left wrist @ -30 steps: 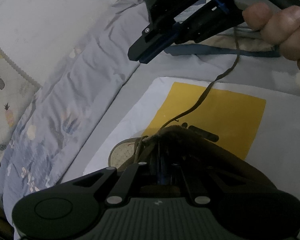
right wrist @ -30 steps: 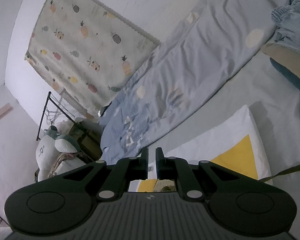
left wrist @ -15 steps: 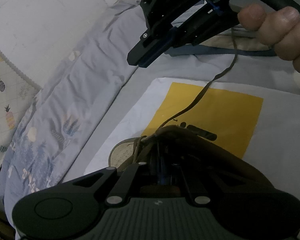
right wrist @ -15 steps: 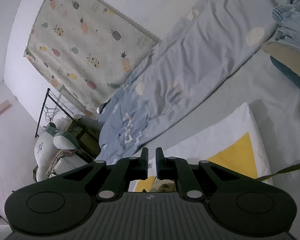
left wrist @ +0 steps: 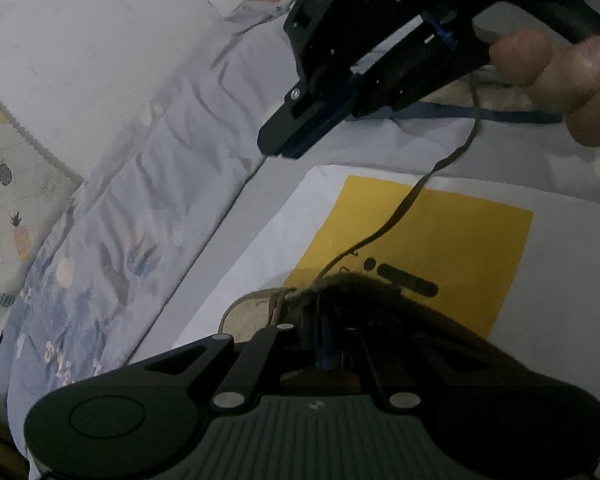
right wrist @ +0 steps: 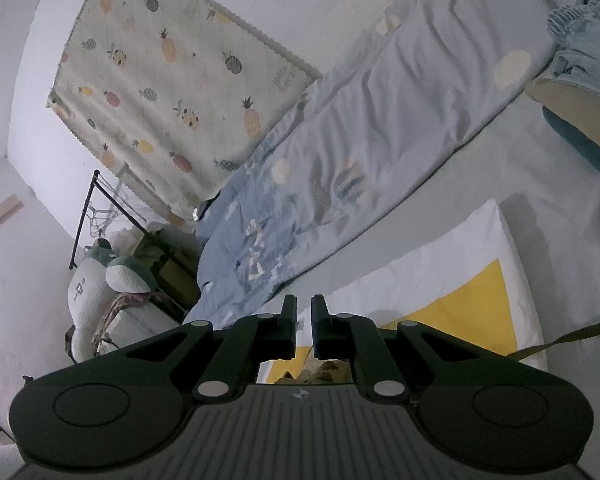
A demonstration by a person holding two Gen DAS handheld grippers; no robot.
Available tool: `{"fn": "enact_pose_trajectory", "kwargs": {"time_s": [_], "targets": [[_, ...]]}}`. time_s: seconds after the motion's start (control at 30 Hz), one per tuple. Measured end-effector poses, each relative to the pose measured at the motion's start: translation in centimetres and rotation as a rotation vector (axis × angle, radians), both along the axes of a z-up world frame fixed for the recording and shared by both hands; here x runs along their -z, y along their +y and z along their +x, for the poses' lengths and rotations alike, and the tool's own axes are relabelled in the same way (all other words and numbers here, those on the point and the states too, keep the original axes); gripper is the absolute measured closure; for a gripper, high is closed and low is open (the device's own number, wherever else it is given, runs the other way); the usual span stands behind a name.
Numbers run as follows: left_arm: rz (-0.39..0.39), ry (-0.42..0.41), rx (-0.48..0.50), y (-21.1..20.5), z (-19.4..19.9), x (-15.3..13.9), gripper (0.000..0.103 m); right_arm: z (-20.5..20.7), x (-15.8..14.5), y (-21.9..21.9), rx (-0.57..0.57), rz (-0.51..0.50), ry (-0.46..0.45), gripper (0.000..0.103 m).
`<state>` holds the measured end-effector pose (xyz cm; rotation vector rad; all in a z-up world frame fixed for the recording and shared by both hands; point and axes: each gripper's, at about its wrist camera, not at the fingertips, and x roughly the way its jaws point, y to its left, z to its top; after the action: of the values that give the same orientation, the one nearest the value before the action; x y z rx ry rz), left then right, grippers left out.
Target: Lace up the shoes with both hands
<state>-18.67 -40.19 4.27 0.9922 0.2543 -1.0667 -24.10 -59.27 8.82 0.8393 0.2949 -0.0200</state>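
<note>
Gripping the shoe (left wrist: 340,300) at six o'clock, the left gripper (left wrist: 324,336) is closed on its collar; the lace (left wrist: 400,208) runs toward one o'clock, passing the nearly closed right gripper (left wrist: 280,148), seemingly empty.

a grey bed (right wrist: 540,184) carries a rumpled blue quilt (right wrist: 380,128) and a white-and-yellow sheet (left wrist: 440,240).

Dim, bluish indoor light; soft shadows; strong fisheye bending at edges; dark corners; slight grain.
</note>
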Motion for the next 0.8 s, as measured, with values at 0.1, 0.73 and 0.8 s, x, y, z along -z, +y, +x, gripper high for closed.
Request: {"fn": "enact_pose_trajectory", "kwargs": {"time_s": [0.1,0.73,0.8], "targets": [[-0.001,0.000,-0.001,-0.1,0.0,0.0,0.101,0.1,0.1,0.2,-0.003,-0.002,0.006,0.095],[-0.004,0.007,-0.001,-0.7,0.5,-0.5,0.101,2.1,4.7,0.8,-0.053,0.277,0.097,0.095],[-0.004,0.007,-0.001,-0.8,0.5,-0.5,0.101,2.2,5.0,1.0,-0.040,0.284,0.112,0.095]]}}
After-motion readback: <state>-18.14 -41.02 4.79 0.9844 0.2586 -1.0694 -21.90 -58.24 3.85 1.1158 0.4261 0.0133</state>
